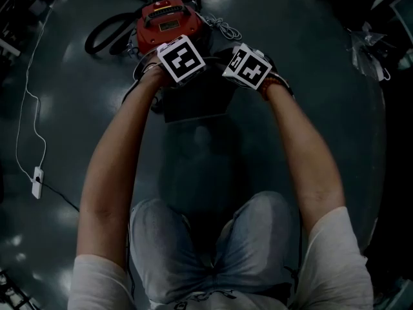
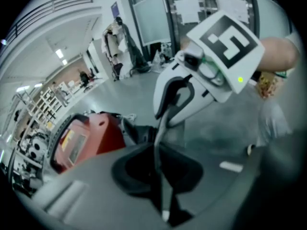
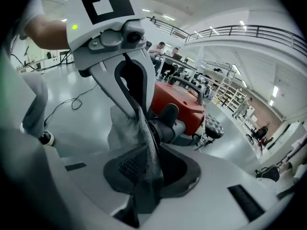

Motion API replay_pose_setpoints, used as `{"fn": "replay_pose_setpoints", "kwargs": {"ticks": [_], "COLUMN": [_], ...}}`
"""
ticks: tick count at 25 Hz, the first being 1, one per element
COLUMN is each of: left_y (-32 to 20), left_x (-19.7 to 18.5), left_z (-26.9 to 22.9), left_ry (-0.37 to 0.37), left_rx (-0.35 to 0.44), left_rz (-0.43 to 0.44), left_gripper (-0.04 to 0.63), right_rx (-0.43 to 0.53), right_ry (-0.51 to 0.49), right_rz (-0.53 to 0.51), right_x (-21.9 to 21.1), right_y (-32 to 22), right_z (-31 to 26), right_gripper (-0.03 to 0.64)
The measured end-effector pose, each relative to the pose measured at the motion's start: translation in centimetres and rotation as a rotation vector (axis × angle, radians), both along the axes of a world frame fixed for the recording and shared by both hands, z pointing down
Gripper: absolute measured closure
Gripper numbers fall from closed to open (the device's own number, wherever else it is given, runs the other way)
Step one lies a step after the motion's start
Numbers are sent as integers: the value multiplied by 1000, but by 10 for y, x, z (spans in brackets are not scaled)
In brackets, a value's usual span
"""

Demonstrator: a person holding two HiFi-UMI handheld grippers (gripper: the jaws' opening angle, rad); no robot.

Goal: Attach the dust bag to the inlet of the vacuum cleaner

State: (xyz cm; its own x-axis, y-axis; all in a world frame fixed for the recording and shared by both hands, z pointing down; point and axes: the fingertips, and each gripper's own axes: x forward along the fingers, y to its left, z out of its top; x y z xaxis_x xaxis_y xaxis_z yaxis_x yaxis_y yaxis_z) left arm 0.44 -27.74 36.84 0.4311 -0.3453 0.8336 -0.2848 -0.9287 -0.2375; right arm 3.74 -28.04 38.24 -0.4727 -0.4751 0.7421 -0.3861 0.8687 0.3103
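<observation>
Currently, reading left to right. A white power strip point(image 1: 37, 182) with its cable lies on the floor point(image 1: 77, 108), far left. A black hose point(image 1: 103, 34) curls beside the red vacuum cleaner point(image 1: 166, 19), which stands on the floor ahead of the person.

The left gripper point(image 1: 181, 59) sits just in front of the vacuum cleaner, clenched on one edge of the dust bag point(image 1: 195, 103). Its own view shows the bag as a thin sheet, edge-on, pinched between the two jaws. From the head view the dust bag is a dark flat shape just below both grippers and close to the vacuum cleaner. Whether it touches the machine, cannot tell.

The right gripper point(image 1: 249, 67) is just beside the left one, clenched on the bag's grey fabric. Its own view shows the cloth bunched between the jaws, with a black round fitting point(image 3: 165, 120) on the red body just behind it.
</observation>
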Motion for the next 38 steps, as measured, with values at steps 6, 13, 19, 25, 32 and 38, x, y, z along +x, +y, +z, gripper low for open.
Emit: {"fn": "replay_pose_setpoints", "kwargs": {"ticks": [6,13,19,25,32,38], "left_y": [2,-7,8,41,73,90], "left_x": [-17,-5,-8,-24,-18,-12], "left_z": [12,1,-10,-34,-59,-46], "left_ry": [120,95,187,367,609,653], "left_rx": [-105,0,43,99,115,144], "left_rz": [-115,-92,-126,-286,-478,-500], "left_gripper": [563,558,468,561,591,591], "right_rx": [47,-9,24,134,134,164], "right_ry": [229,32,-134,-255,-517,-608], "right_rz": [-169,-35,82,208,411,464], "right_x": [-11,-4,11,16,4,-3], "right_y": [-6,-10,-4,32,74,91], "right_z": [-6,-4,-27,-60,-68,-59], "right_gripper": [551,543,476,476,580,606]}}
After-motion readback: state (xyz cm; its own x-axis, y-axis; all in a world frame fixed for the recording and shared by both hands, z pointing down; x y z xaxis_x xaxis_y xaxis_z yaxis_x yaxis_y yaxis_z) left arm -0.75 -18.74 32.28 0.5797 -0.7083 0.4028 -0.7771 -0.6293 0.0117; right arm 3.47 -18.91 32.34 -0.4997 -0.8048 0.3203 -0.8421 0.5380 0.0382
